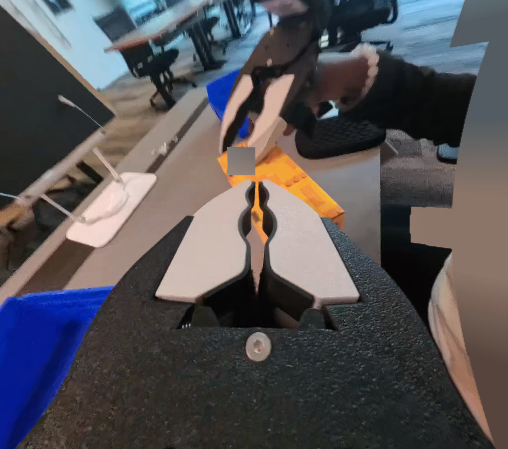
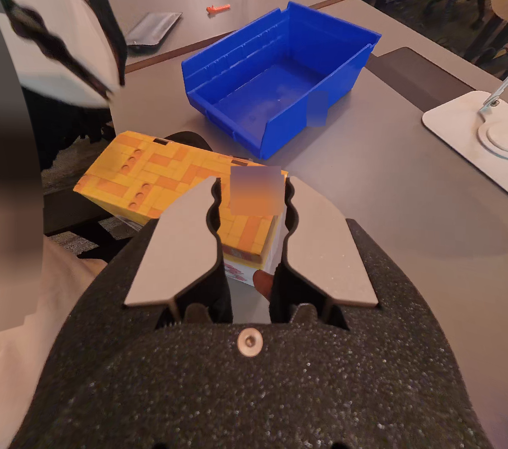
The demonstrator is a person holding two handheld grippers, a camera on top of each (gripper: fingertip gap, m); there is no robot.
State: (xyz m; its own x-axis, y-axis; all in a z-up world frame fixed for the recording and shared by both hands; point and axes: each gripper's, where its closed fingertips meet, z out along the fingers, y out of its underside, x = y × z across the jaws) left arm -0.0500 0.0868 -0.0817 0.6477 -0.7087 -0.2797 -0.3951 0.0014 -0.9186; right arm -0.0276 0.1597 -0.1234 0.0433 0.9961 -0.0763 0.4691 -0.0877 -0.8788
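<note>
A long yellow-and-orange brick-patterned box [image 2: 154, 174] lies at the table's near edge, its left part past the edge. My right gripper [image 2: 251, 182] is open, its fingers astride the box's near right corner. The right finger [image 2: 316, 237] is beside the box's white end and the left finger [image 2: 181, 229] is over its top. In the left wrist view the right gripper [image 1: 244, 149] touches the far end of the box [image 1: 299, 182]. My left gripper [image 1: 256, 184] is shut and empty, short of the box's near end; in the right wrist view it [image 2: 104, 94] is blurred at upper left.
An empty blue bin [image 2: 343, 83] stands just beyond the box, also showing in the left wrist view [image 1: 220, 94]. White monitor-stand bases [image 2: 453, 130] [image 1: 115, 204], a black monitor [image 1: 41, 105], a black pouch [image 2: 154, 28] and a small orange tool [image 2: 218, 8] sit around. A black chair [image 1: 338, 138] is beside the table.
</note>
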